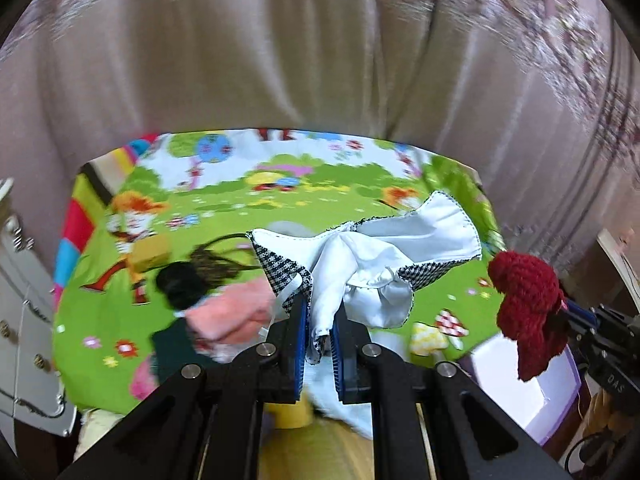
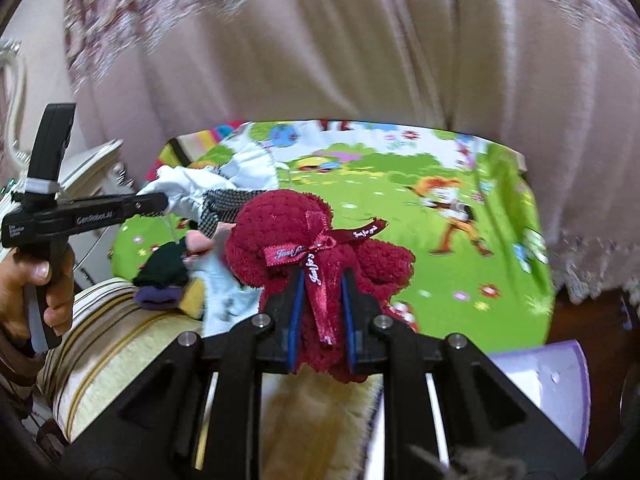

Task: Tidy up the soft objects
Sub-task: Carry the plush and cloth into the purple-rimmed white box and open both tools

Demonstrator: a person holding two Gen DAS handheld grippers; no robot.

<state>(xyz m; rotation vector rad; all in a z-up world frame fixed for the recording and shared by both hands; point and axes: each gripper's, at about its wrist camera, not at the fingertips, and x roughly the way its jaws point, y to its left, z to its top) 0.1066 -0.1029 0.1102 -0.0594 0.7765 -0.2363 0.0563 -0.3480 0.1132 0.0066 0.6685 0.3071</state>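
My left gripper [image 1: 320,344] is shut on a white cloth with houndstooth trim [image 1: 360,256], held up above the colourful cartoon mat [image 1: 240,188]. My right gripper [image 2: 322,320] is shut on a dark red fluffy toy [image 2: 288,224] with a red ribbon, also lifted. The red toy shows at the right of the left wrist view [image 1: 528,304]. The white cloth [image 2: 224,180] and the left gripper's body [image 2: 100,212] show at the left of the right wrist view. A pile of soft things lies on the mat: a pink cloth [image 1: 232,312], a black item [image 1: 180,284], dark green fabric [image 2: 164,264].
A beige curtain [image 1: 280,60] hangs behind the mat. A white and purple box [image 2: 548,384] lies at the lower right. A striped cushion [image 2: 112,344] is at the lower left. A white cabinet [image 1: 24,300] stands at the left. A tan furry surface [image 2: 320,420] lies below.
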